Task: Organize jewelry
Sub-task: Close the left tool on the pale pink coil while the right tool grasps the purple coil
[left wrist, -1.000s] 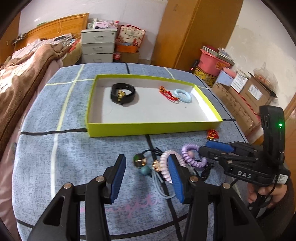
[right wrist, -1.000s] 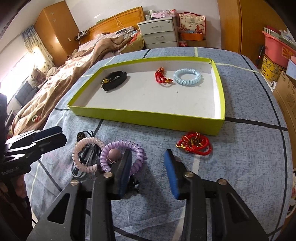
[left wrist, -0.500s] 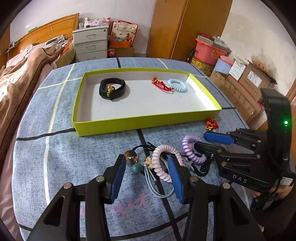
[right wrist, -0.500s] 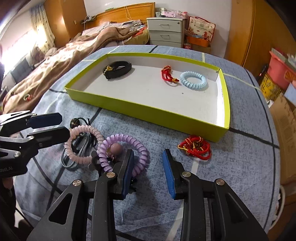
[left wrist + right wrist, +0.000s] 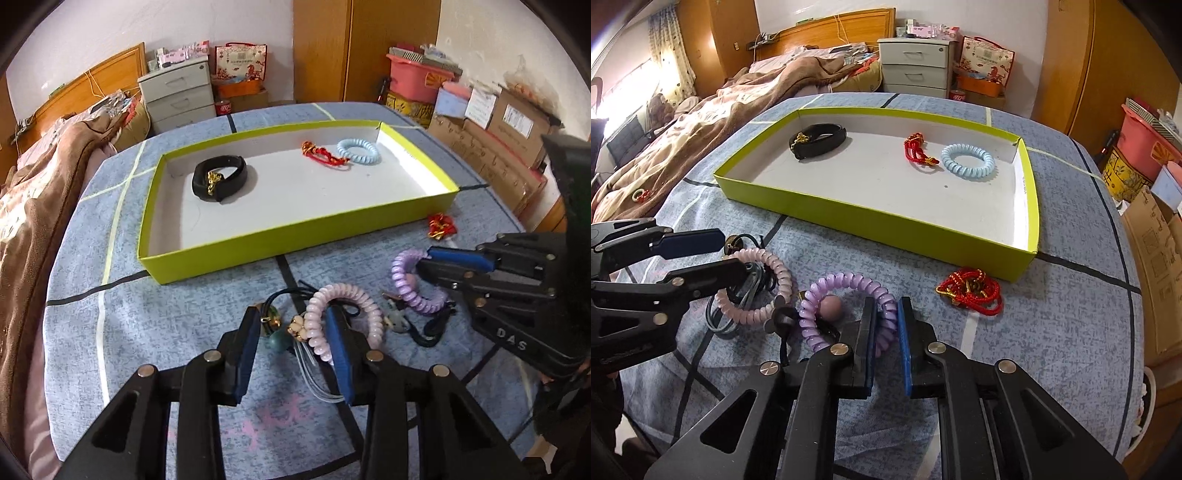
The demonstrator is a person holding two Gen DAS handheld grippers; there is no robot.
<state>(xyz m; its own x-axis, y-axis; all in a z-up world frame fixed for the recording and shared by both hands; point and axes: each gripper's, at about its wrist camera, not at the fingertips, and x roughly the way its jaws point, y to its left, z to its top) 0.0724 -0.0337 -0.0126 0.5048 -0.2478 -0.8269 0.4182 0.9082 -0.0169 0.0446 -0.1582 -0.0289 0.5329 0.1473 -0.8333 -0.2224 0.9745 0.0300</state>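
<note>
As both grippers work the near tangle on the table, the right gripper (image 5: 886, 332) pinches the purple spiral bracelet (image 5: 846, 306), while the left gripper (image 5: 291, 347), jaws half-open, straddles the pink spiral bracelet (image 5: 343, 317). Next likely: lift into the green tray (image 5: 871, 218).

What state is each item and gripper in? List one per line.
Left gripper: open, straddling the pink coil band.
Right gripper: shut on purple coil band.
Green tray: open-topped, holding three pieces.
Red cord bracelet: loose on table.
</note>
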